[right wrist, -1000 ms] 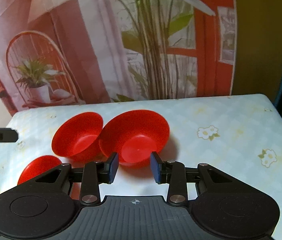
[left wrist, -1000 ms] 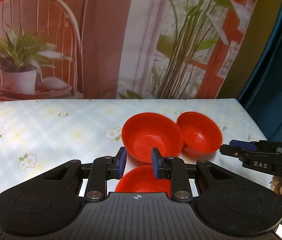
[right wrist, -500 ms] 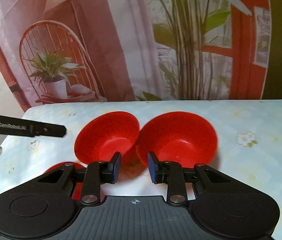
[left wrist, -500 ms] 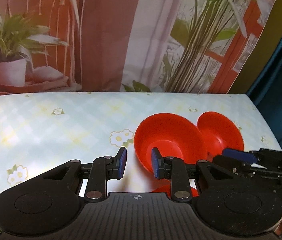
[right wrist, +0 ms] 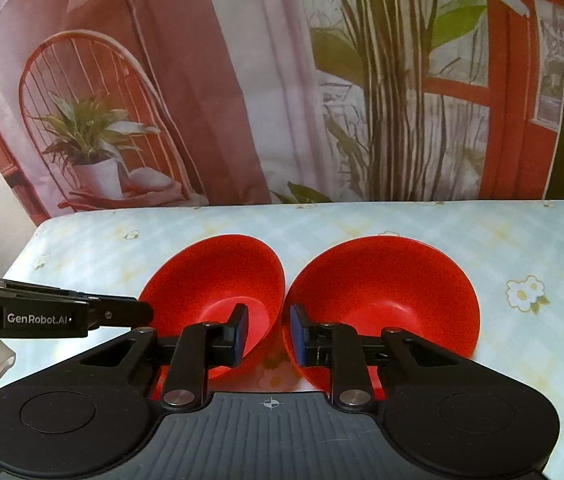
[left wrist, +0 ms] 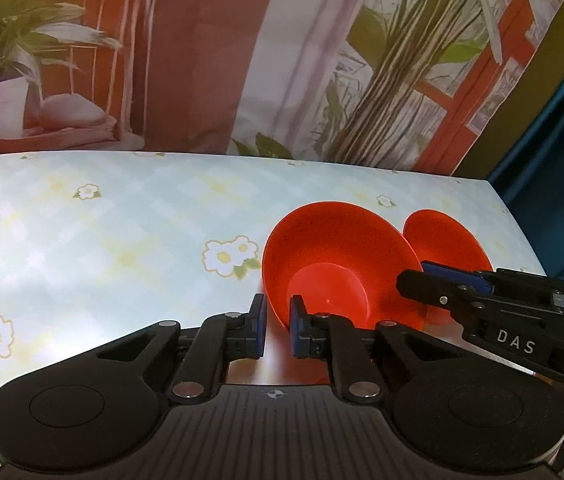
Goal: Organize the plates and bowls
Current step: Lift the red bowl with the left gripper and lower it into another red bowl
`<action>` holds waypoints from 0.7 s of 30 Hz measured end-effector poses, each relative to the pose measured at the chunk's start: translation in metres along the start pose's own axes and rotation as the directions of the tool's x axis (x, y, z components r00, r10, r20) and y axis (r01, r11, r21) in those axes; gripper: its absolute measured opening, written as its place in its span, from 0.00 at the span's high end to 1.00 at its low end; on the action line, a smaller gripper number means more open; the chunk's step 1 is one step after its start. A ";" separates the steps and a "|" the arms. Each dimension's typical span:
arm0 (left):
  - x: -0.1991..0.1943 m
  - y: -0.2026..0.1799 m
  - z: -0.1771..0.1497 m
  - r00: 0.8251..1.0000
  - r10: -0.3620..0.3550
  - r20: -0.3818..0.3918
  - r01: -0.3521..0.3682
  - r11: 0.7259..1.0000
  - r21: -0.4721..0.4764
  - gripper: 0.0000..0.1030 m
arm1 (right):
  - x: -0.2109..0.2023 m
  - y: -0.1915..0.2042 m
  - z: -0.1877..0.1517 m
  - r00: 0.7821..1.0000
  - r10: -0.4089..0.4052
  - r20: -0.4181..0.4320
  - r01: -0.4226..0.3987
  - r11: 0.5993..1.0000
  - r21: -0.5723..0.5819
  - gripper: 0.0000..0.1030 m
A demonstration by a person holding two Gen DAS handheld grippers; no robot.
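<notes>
**A:** Left wrist view first. The left gripper (left wrist: 276,330) hangs low over the flowered tablecloth (left wrist: 102,248), its blue-padded fingers (left wrist: 258,330) a narrow gap apart, with nothing between them. The near rim of a red bowl (left wrist: 337,268) sits right by the right-hand pad; I can't tell if it touches.

**B:** And the second bowl?

**A:** The other red bowl (left wrist: 445,240) peeks out behind the first, towards the table's right edge, both well back from the far edge. The right gripper (left wrist: 441,284) reaches in from the right across the two of them; side-on, I can't tell how its fingers stand.

**B:** Right wrist view, then.

**A:** There the right gripper (right wrist: 268,334) has its fingers (right wrist: 238,332) parted and empty, aimed at the gap between the left bowl (right wrist: 218,276) and the right bowl (right wrist: 385,292), which sit side by side, rims just beside each other, mid-table. The left gripper (right wrist: 122,314) pokes in from the left edge, next to the left bowl's rim.
</notes>
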State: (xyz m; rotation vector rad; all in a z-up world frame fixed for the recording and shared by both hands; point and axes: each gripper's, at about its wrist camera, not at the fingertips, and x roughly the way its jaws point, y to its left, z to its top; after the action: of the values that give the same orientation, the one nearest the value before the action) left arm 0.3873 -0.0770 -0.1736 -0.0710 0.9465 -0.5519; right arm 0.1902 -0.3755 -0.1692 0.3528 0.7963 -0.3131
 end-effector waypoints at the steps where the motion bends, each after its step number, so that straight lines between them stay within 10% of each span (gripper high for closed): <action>1: 0.001 0.000 0.000 1.000 -0.001 0.000 0.001 1.000 -0.001 0.88 | 0.001 0.000 0.000 1.000 -0.001 0.000 0.001 1.000 0.000 0.82; 21: -0.018 -0.005 0.001 0.998 -0.024 0.063 0.022 0.999 0.030 0.88 | -0.002 0.000 0.002 1.000 -0.023 0.019 0.023 1.000 -0.013 0.86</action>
State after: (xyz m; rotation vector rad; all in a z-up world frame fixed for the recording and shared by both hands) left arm 0.3781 -0.0729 -0.1584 -0.0729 0.8763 -0.5812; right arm 0.1901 -0.3761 -0.1663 0.3286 0.7843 -0.3319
